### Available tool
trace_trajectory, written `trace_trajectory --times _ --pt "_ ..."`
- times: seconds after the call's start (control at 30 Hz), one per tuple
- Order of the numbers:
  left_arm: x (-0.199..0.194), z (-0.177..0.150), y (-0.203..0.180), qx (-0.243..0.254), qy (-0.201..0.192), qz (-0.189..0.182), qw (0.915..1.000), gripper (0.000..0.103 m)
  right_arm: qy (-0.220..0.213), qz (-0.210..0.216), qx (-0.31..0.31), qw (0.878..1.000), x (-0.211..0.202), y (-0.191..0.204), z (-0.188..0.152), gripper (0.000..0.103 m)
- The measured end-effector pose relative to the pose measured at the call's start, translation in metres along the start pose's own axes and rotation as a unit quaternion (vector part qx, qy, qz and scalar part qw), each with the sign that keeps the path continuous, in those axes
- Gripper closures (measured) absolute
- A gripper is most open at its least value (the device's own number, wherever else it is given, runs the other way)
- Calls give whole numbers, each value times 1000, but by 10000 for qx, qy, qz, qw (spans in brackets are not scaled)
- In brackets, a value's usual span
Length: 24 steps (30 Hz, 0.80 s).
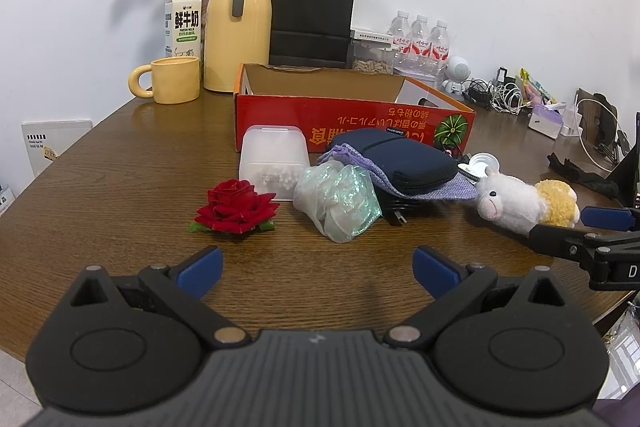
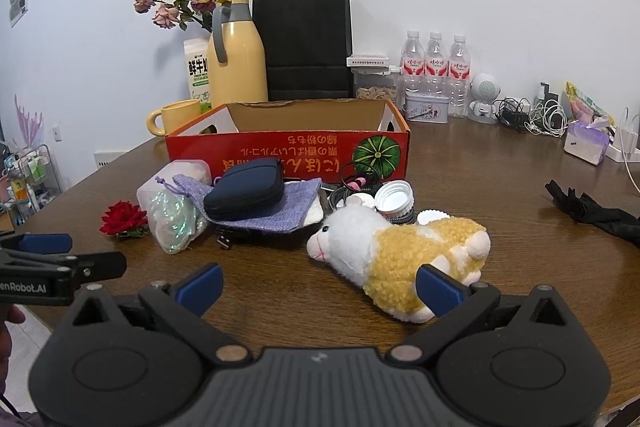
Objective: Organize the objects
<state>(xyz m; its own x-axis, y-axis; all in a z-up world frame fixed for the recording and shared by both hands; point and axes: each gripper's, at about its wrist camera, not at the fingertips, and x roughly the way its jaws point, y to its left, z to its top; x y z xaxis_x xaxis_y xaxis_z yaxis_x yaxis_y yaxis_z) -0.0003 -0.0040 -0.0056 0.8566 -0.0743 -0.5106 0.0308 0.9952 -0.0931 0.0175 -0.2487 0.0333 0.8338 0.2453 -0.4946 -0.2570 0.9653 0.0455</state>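
Both grippers hover above the wooden table (image 1: 120, 167) with jaws spread wide and nothing between them: the left gripper (image 1: 318, 265) faces a red fabric rose (image 1: 234, 206) and an iridescent wrapper bundle (image 1: 338, 201), the right gripper (image 2: 320, 285) sits just beside a plush sheep (image 2: 396, 247) lying on its side. Behind this clutter stands an open red cardboard box (image 2: 288, 147).

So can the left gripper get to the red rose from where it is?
Probably yes. The left gripper is open with nothing between its fingers, and only bare table lies between it and the red rose. The rose sits alone, slightly to its left, apart from the clear box.
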Motion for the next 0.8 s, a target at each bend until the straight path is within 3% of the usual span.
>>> trace_trajectory --times 0.8 --pt "1 -1 0 16 12 -23 10000 0 -10 3 7 10000 -1 -1 1 0"
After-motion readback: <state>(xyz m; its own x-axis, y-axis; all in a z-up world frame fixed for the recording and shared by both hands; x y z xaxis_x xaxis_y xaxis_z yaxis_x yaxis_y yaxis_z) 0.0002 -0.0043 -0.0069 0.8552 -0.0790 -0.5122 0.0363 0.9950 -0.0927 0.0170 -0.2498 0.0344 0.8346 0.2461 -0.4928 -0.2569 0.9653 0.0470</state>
